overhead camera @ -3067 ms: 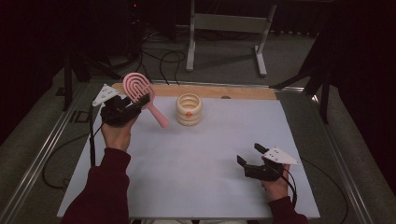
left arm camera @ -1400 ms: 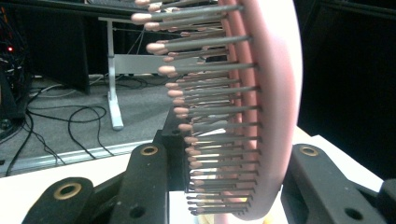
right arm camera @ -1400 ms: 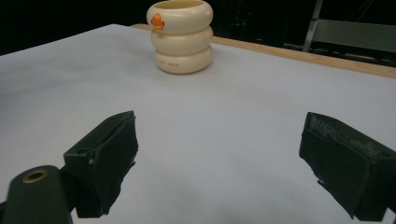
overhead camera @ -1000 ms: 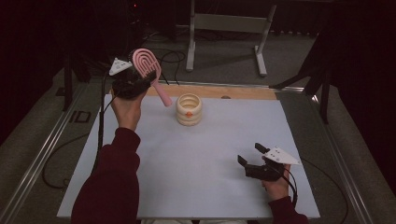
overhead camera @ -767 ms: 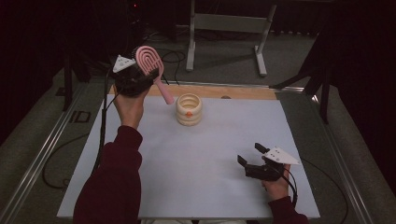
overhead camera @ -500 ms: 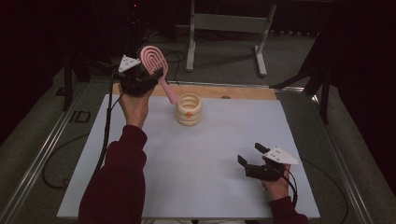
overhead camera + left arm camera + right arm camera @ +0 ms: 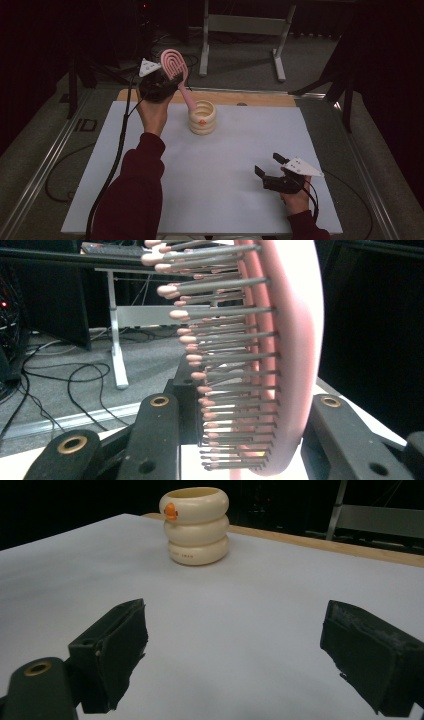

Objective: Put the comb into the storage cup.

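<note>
Jaws of the left gripper (image 7: 159, 86) grip a pink hairbrush (image 7: 176, 70). Its long axis tilts, head up, handle down into the cream holder (image 7: 202, 118). Right gripper (image 7: 270, 174) jaws stand open over the table (image 7: 150, 165)

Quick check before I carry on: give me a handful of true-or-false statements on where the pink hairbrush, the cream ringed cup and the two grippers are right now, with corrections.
1. The left gripper is shut on the pink hairbrush. True.
2. The hairbrush lies flat on the white table sheet. False: it is held in the air, handle slanting down toward the cream ringed cup.
3. The cup stands upright at the far side of the sheet. True.
4. The right gripper holds the cup. False: its jaws stand open and empty at the near right, well apart from the cup.
5. The cup bears a blue mark. False: the mark near its rim is orange.
</note>
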`<state>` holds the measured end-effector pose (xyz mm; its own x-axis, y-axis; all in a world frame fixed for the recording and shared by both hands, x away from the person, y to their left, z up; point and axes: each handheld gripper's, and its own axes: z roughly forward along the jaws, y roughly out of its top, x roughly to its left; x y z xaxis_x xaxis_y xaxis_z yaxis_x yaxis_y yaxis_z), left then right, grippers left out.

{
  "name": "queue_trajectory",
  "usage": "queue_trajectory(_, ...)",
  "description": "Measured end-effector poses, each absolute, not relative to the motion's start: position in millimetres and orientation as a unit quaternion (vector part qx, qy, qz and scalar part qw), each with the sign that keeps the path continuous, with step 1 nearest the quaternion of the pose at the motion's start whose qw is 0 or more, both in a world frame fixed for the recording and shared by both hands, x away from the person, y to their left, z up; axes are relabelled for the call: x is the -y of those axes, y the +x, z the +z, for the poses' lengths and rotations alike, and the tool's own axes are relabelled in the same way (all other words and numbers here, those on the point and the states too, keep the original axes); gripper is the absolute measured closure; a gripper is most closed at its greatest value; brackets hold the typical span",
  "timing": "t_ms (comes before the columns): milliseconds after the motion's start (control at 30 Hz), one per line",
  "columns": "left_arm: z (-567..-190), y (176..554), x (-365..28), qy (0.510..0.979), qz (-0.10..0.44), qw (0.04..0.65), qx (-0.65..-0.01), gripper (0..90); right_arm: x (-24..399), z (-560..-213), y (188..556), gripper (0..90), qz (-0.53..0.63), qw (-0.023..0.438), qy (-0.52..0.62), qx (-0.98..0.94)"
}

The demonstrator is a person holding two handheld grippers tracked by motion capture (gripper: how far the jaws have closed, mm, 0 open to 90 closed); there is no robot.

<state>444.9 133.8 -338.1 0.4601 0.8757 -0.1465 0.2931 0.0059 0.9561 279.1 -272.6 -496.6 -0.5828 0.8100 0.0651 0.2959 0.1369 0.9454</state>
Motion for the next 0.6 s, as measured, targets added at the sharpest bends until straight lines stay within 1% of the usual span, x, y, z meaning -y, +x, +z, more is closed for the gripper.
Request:
queue_trajectory(333, -346, 454, -127, 0.634, 0.253, 0.566, -0.462, 64.3, 275, -496, 278, 11.2, 0.536, 0.241, 0.388, -0.710)
queue_trajectory(600, -349, 459, -121, 0.635, 0.254, 0.564, -0.463, 64.3, 276, -496, 278, 11.2, 0.537, 0.242, 0.391, -0.707)
